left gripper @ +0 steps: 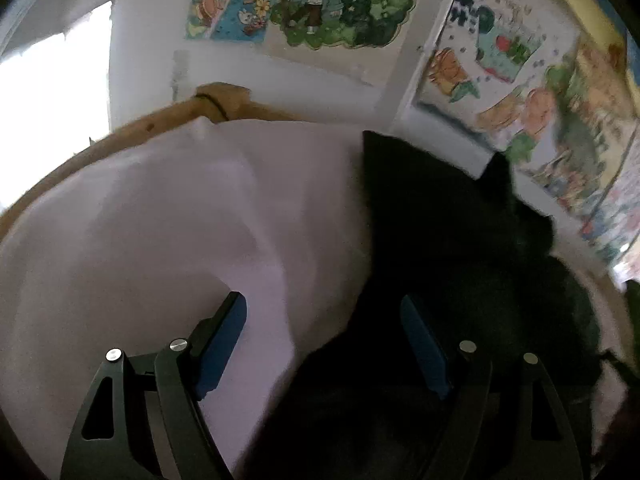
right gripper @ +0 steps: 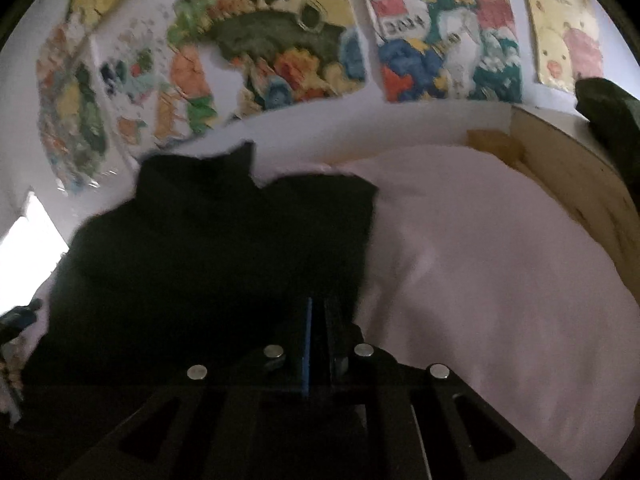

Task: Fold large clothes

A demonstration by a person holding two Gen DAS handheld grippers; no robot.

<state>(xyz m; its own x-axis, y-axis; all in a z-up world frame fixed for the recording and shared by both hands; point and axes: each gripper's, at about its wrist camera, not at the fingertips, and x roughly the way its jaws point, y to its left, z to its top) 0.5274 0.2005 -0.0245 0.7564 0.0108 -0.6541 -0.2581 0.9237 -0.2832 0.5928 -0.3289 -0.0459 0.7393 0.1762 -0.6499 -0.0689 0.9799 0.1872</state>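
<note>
A black garment (left gripper: 460, 248) lies spread on a pale pink sheet (left gripper: 160, 220); in the right wrist view the same black garment (right gripper: 224, 248) fills the middle and left. My left gripper (left gripper: 322, 308) hovers open over the garment's left edge, one blue pad (left gripper: 224, 340) above the sheet and the other over the black cloth, with nothing pinched. My right gripper (right gripper: 318, 312) is shut at the garment's near right edge, its jaws pressed together on dark cloth. The garment's folds are too dark to make out.
The pink sheet (right gripper: 500, 260) covers a bed with a wooden frame (left gripper: 132, 128) and a wooden side board (right gripper: 572, 176). Colourful posters (right gripper: 280, 40) hang on the white wall behind. A bright window (left gripper: 52, 92) is at the left. A dark green object (right gripper: 604, 108) rests on the board.
</note>
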